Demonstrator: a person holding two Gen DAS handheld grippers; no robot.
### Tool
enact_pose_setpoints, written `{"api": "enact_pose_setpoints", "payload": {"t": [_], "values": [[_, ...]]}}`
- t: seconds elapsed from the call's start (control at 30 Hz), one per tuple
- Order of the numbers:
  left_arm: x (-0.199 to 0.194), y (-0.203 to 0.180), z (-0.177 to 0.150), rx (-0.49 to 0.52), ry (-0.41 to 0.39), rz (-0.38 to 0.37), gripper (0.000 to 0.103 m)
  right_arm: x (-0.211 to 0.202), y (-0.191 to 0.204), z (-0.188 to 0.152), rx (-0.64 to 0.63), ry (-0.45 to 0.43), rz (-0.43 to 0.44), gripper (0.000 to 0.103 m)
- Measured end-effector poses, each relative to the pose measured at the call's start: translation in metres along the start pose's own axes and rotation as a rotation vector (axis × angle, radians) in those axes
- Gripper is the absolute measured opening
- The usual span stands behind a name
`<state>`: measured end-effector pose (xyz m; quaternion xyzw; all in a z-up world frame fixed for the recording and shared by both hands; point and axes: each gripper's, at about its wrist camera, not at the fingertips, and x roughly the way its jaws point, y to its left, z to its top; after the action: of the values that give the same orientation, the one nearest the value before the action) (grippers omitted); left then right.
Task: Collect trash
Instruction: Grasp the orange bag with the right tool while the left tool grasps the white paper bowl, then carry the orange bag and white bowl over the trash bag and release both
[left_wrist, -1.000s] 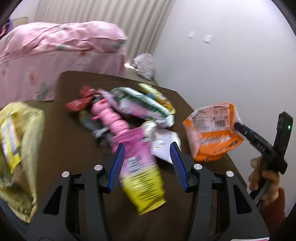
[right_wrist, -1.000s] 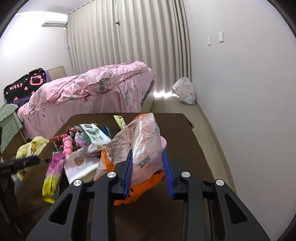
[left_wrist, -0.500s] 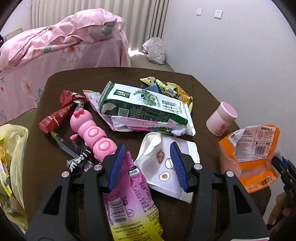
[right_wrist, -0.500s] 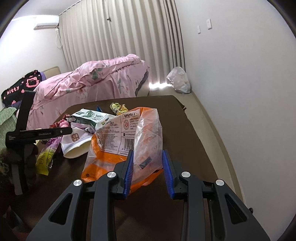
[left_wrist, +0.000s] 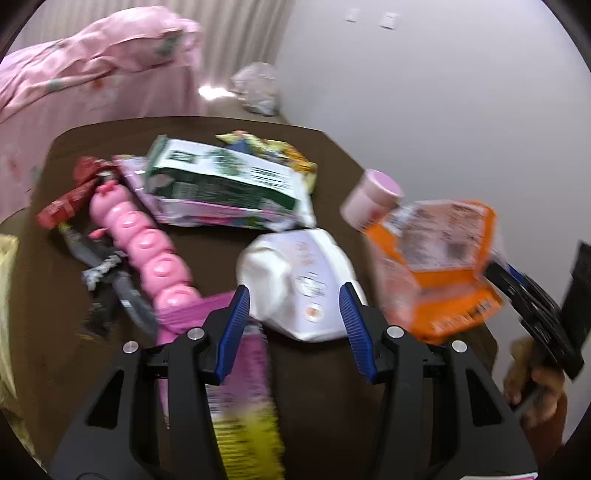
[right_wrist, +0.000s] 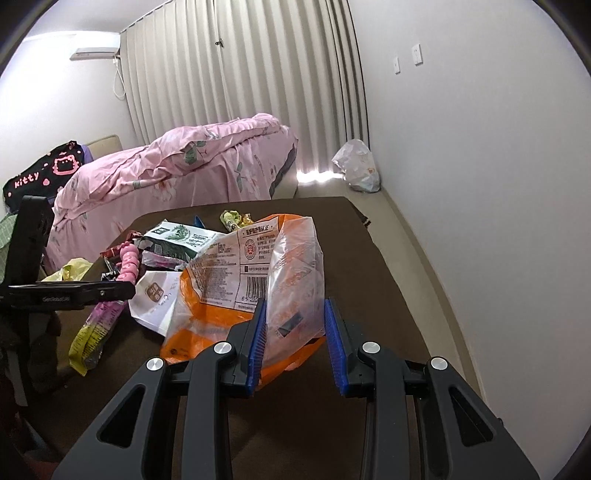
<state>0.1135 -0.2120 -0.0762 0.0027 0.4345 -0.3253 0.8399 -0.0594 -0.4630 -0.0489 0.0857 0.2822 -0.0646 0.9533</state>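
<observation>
My right gripper (right_wrist: 293, 341) is shut on an orange and clear snack bag (right_wrist: 258, 273), held above the brown table (right_wrist: 369, 266); the bag also shows at the right of the left wrist view (left_wrist: 439, 266). My left gripper (left_wrist: 293, 317) is open and empty, just in front of a white pouch (left_wrist: 306, 284) lying on the table (left_wrist: 48, 295). A pink and yellow wrapper (left_wrist: 240, 387) lies under its left finger. A green and white bag (left_wrist: 221, 181), a pink toy (left_wrist: 147, 243) and red and dark wrappers (left_wrist: 70, 203) lie further back.
A pink cup (left_wrist: 369, 199) stands behind the orange bag. A yellow plastic bag (right_wrist: 70, 269) hangs at the table's left edge. A pink bed (right_wrist: 177, 173) is beyond the table. A white plastic bag (right_wrist: 356, 171) sits on the floor by the wall.
My left gripper has moved right, so the white pouch now lies between its open fingers. The right gripper still holds the orange bag, which is nearer the left gripper.
</observation>
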Motion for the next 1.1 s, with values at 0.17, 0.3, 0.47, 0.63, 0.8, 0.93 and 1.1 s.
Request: {"api": "enact_pose_setpoints", "payload": {"t": [0.17, 0.3, 0.47, 0.63, 0.8, 0.93, 1.1], "values": [[0.018, 0.008, 0.008, -0.070, 0.037, 0.039, 0.048, 0.000, 0.000, -0.003, -0.002, 0.009, 0.003, 0.029], [0.030, -0.001, 0.009, -0.042, 0.065, 0.098, 0.034, -0.002, 0.002, 0.002, -0.015, 0.005, -0.001, 0.029], [0.017, -0.007, 0.006, -0.024, 0.021, 0.064, 0.020, -0.010, 0.000, 0.006, -0.017, -0.013, -0.018, 0.029], [-0.015, -0.004, 0.010, -0.023, -0.078, 0.088, 0.020, -0.012, -0.001, 0.008, 0.002, -0.019, -0.004, 0.029], [-0.057, 0.004, 0.010, -0.038, -0.168, 0.141, 0.020, -0.015, 0.009, 0.017, -0.013, -0.036, 0.016, 0.029], [-0.092, 0.024, 0.009, -0.097, -0.244, 0.192, 0.020, -0.023, 0.025, 0.032, -0.045, -0.073, 0.040, 0.029], [-0.138, 0.053, 0.008, -0.144, -0.344, 0.272, 0.020, -0.028, 0.063, 0.062, -0.100, -0.124, 0.106, 0.029]]}}
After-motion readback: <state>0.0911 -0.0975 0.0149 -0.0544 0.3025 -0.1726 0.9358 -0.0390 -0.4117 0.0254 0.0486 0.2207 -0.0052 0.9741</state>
